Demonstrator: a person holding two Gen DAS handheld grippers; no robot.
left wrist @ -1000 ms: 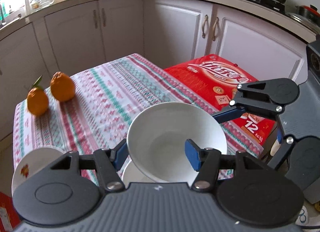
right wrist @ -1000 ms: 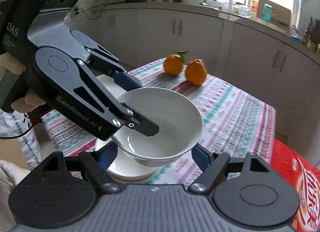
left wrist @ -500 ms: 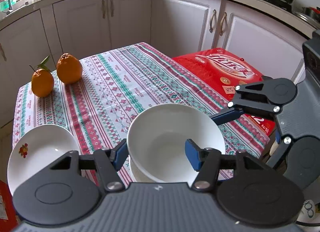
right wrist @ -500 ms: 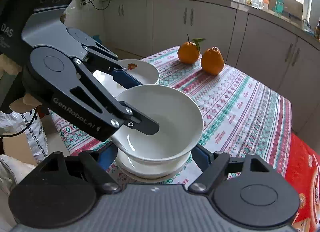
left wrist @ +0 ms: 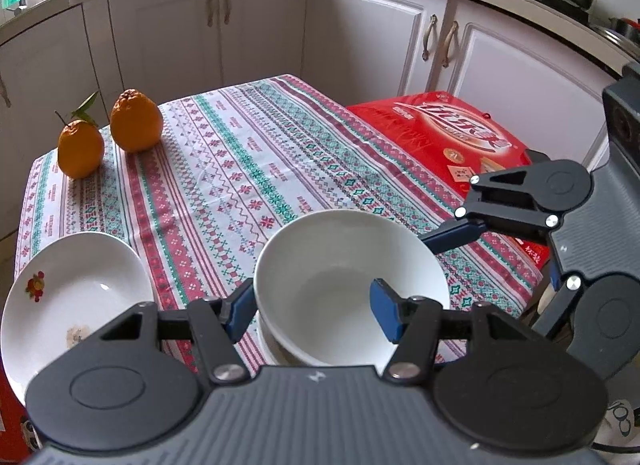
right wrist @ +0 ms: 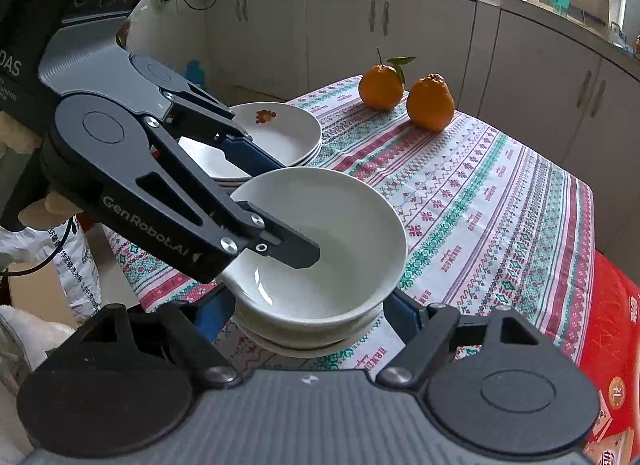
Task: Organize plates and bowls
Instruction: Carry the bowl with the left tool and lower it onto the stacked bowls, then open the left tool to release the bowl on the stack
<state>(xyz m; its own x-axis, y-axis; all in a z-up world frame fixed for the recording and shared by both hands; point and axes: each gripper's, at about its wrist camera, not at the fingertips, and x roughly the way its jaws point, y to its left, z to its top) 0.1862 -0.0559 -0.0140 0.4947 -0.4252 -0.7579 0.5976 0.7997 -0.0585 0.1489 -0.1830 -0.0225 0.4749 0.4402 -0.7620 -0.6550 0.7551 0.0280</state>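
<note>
A white bowl sits nested in another white bowl near the table's front edge. My left gripper grips the top bowl's near rim, one finger inside and one outside; it also shows in the right wrist view. My right gripper is open, its fingers on either side of the bowl stack, low by the lower bowl. A stack of white plates with a small red flower print lies to the left; it also shows in the right wrist view.
Two oranges stand at the far left corner of the patterned tablecloth. A red package lies beside the table on the right. White kitchen cabinets run behind.
Both grippers have lowered with the top bowl, which now rests deeper in the lower bowl. The plate stack has come fully into view at the left.
</note>
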